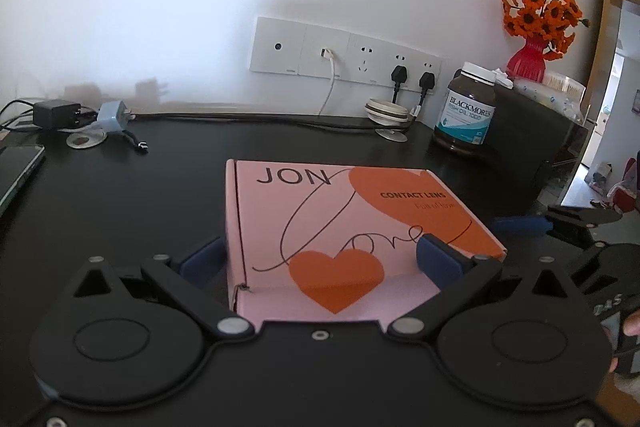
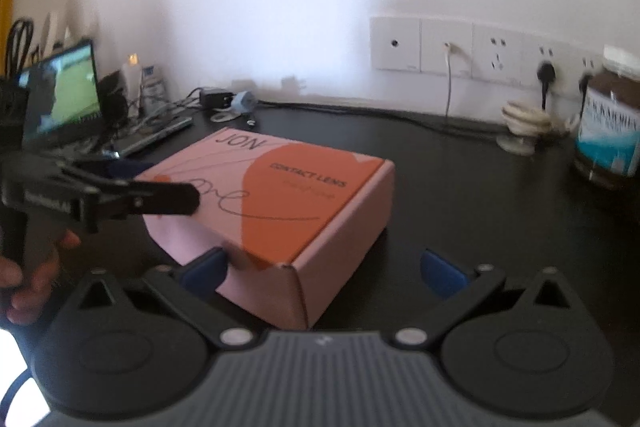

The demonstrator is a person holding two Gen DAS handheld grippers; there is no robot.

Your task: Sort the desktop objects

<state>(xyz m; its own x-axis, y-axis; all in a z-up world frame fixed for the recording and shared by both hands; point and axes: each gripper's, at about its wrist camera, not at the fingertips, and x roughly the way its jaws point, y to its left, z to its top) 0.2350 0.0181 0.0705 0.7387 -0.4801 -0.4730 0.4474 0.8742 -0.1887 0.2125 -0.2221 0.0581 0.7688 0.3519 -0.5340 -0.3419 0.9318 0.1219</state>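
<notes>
While my left claw (image 1: 320, 259) straddles the pink box (image 1: 348, 223), its fingers spread at either side, I cannot tell if the pads touch. My right claw (image 2: 324, 267) gapes around the box's near corner. Flat mid-worktop (image 1: 120, 195), the box's printed top points toward the wall edge; bare surface lies left, a bottle (image 1: 466, 111) near the right edge.

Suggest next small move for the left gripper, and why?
Probably close the left gripper on the pink box: its open fingers already straddle the box's near end, one pad at each side. The right gripper is open by the box's corner, holding nothing.
</notes>
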